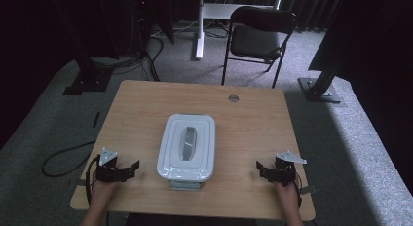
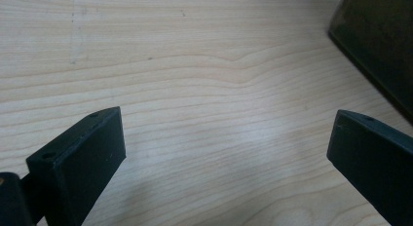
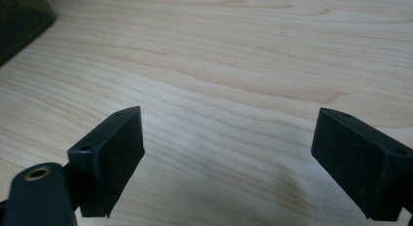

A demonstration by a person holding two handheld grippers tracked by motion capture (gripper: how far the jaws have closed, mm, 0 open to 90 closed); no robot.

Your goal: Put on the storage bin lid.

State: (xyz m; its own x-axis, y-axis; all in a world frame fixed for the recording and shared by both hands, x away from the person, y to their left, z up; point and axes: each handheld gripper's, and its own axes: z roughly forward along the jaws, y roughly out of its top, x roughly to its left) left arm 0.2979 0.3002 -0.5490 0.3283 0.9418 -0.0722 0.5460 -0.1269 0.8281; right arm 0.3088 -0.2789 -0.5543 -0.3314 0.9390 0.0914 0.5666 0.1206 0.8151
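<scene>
the left gripper (image 1: 130,168) sits near the table's (image 1: 253,119) front left corner, held in the person's left hand (image 1: 102,189) that comes in over the front edge. its jaws point toward the middle of the table and stand wide apart, with nothing between them. in the left gripper view the gripper (image 2: 226,138) shows the same: two black jaws far apart over bare light wood grain (image 2: 195,89), and a dark edge of the container (image 2: 380,46) in the upper right corner of that view, well clear of the jaws.

the white lidded container (image 1: 186,145) stands in the middle of the table, a little toward the front edge, its long side running front to back. its lid is on, with a grey handle (image 1: 188,142) along the centre of the lid. at its front end a grey latch or base part (image 1: 184,184) shows below the rim; what it is exactly is not clear. the container lies between the two grippers and touches neither.

the right gripper (image 1: 263,168) rests near the table's front right corner in the person's right hand (image 1: 287,194), jaws turned toward the container. in the right gripper view the gripper (image 3: 229,133) has its jaws spread wide over bare wood, empty, with a dark corner of the container (image 3: 22,21) at the upper left of that view.

toward the back edge of the table a small round grey cap (image 1: 234,98) sits in the surface. beyond the table a black folding chair (image 1: 258,38) stands on grey carpet (image 1: 341,138).
</scene>
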